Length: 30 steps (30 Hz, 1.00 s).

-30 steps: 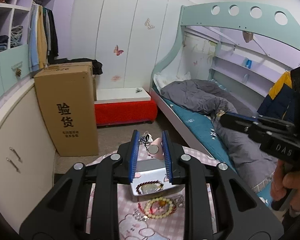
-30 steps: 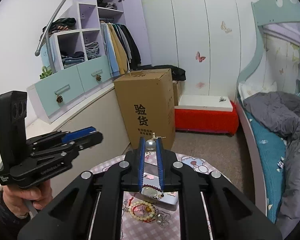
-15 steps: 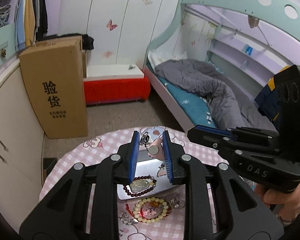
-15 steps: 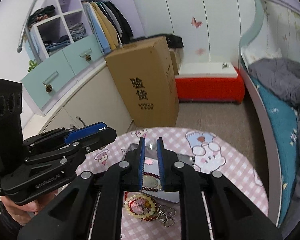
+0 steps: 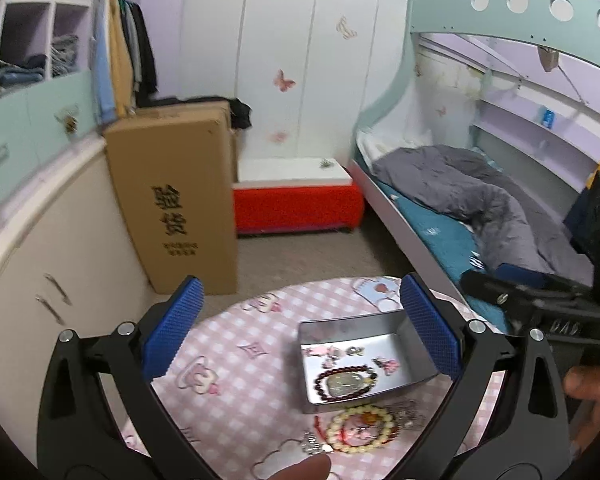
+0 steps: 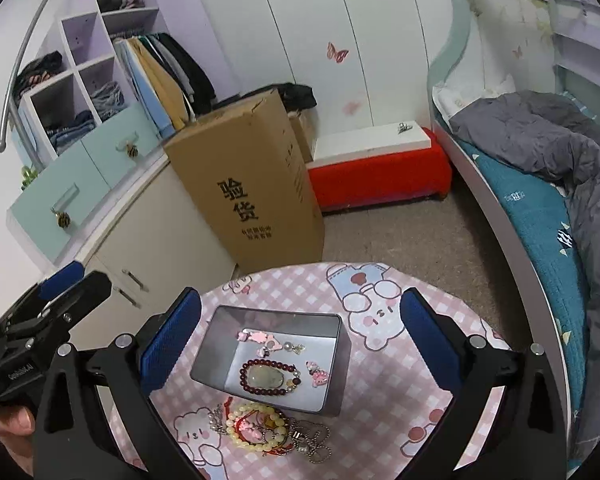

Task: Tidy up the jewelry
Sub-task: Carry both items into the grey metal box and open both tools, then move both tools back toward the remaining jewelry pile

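Note:
A silver metal tin [image 6: 220,332] sits on a round table with a pink checked cloth [image 6: 380,380]. Inside lie a dark red bead bracelet with a pale jade pendant [image 6: 266,376], pink charms [image 6: 260,337] and small pearl pieces. In front of the tin lies a pile with a cream bead bracelet [image 6: 256,420], red cord and a silver chain [image 6: 312,442]. My right gripper [image 6: 300,336] is open and empty above the tin. My left gripper [image 5: 300,326] is open and empty; the tin [image 5: 312,376] and the cream bracelet [image 5: 360,430] lie between its fingers. Each gripper shows in the other's view.
A tall cardboard box [image 6: 244,184] stands beyond the table, beside cream cabinets [image 6: 148,248]. A red bench [image 6: 376,168] sits against the far wall. A bed with a grey duvet [image 6: 548,128] runs along the right.
Both grippers have opened wide; each held small jewelry before, and pink charms and pearl pieces now lie in the tin. Both have tilted down toward the table.

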Available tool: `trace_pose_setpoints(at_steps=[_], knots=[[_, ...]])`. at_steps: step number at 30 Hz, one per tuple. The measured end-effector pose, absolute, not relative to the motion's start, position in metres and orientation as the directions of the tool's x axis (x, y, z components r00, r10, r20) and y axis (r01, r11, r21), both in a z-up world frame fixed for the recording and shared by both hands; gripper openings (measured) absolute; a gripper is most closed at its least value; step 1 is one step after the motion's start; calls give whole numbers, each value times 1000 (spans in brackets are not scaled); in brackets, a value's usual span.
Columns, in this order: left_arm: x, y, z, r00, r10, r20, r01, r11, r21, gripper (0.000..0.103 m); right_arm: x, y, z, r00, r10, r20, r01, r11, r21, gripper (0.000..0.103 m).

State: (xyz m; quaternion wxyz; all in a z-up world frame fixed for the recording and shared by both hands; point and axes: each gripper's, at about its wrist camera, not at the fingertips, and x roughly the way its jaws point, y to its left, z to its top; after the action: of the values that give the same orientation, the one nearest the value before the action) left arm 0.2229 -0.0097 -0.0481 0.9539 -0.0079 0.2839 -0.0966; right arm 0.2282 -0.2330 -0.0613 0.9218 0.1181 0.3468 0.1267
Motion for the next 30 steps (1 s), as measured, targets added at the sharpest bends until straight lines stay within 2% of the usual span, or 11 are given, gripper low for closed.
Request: trace_pose_setpoints(at_steps=[17, 30], knots=[[158, 14, -3, 894, -118, -432, 114, 993, -34, 97, 171, -227, 2, 841, 271, -469, -189, 958, 215, 96], [111, 26, -2, 912, -108, -397, 104, 994, -32, 97, 112, -219, 28, 904, 224, -363, -185, 973, 139, 96]])
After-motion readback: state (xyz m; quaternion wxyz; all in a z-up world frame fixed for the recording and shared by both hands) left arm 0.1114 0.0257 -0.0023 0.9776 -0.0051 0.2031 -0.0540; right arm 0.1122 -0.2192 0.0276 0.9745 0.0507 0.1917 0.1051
